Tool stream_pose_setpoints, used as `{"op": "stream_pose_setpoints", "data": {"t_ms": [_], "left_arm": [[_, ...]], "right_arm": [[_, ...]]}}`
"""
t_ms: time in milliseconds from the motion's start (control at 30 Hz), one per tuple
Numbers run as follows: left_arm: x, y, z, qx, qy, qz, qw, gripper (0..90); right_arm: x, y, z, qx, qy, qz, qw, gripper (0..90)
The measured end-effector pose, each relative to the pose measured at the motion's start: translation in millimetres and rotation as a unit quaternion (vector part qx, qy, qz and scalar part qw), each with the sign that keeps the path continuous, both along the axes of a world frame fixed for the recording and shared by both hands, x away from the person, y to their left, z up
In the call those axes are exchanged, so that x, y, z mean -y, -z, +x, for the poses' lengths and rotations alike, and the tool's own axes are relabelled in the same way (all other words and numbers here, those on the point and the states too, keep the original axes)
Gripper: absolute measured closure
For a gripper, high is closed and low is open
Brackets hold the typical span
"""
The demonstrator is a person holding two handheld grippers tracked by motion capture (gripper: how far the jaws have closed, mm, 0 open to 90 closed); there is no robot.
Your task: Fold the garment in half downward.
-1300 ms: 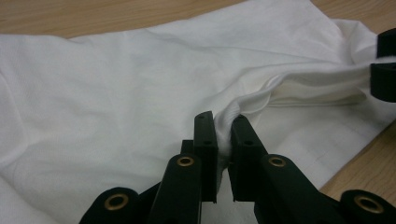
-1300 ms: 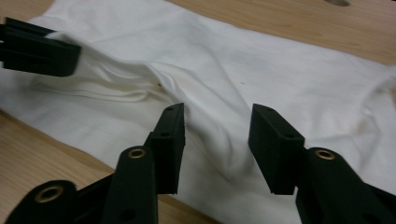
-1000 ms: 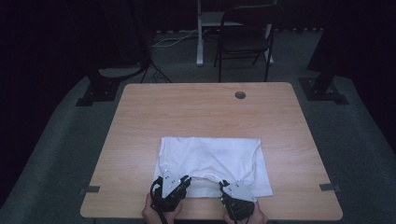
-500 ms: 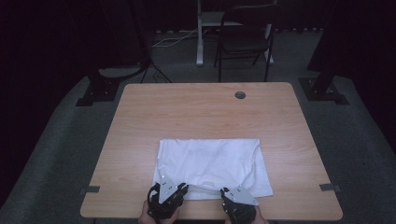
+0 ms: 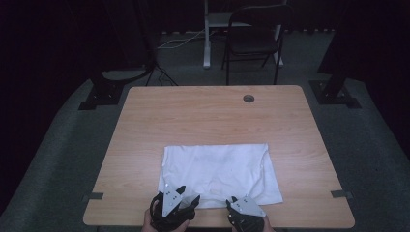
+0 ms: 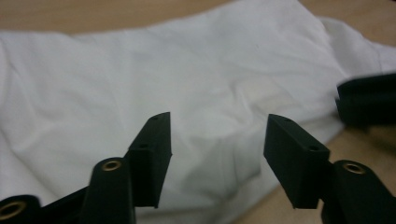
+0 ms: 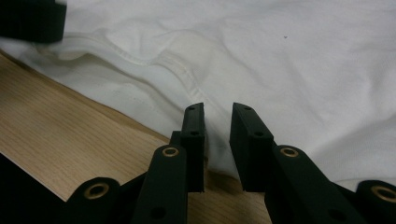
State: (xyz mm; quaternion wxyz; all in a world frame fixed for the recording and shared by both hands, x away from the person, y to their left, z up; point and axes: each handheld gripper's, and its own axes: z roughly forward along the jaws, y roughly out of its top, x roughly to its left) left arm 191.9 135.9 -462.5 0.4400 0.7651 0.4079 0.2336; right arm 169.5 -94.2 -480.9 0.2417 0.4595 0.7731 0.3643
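A white cloth (image 5: 220,166) lies folded flat on the near half of the wooden table (image 5: 208,113). At the cloth's near edge, left of middle, my left gripper (image 5: 186,197) is open. Its jaws stand wide apart just above the fabric (image 6: 187,70) with nothing between them (image 6: 217,123). My right gripper (image 5: 237,203) is at the same edge a little to the right. Its jaws are open by a narrow gap (image 7: 215,112) over the hemmed border of the cloth (image 7: 280,56). Each gripper view catches the other gripper's black jaw: the right one (image 6: 366,100) and the left one (image 7: 30,21).
A cable hole (image 5: 248,98) sits near the table's far edge. A folding chair (image 5: 256,43) and dark stand bases (image 5: 104,92) stand on the floor beyond the table. Tape marks (image 5: 92,197) sit at the table's near corners.
Both grippers have drawn back a little toward the table's near edge. The cloth's near edge now lies flat.
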Motion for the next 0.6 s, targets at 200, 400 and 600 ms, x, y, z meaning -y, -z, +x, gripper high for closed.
{"op": "stream_pose_setpoints", "data": {"t_ms": [200, 400, 600], "left_arm": [[21.2, 8.6, 28.2, -0.044, 0.015, 0.035, 0.9983, 38.0], [26.4, 18.9, 30.2, -0.060, 0.019, 0.051, 0.9967, 36.0], [26.5, 20.0, 30.1, -0.061, 0.018, 0.044, 0.9970, 34.4]], "right_arm": [[-0.6, 0.4, -0.5, 0.001, -0.005, 0.000, 1.0000, 71.2], [1.2, 1.1, -1.1, 0.002, -0.013, 0.011, 0.9999, 61.9], [1.7, -8.9, 3.1, 0.015, 0.000, 0.030, 0.9994, 45.4]]}}
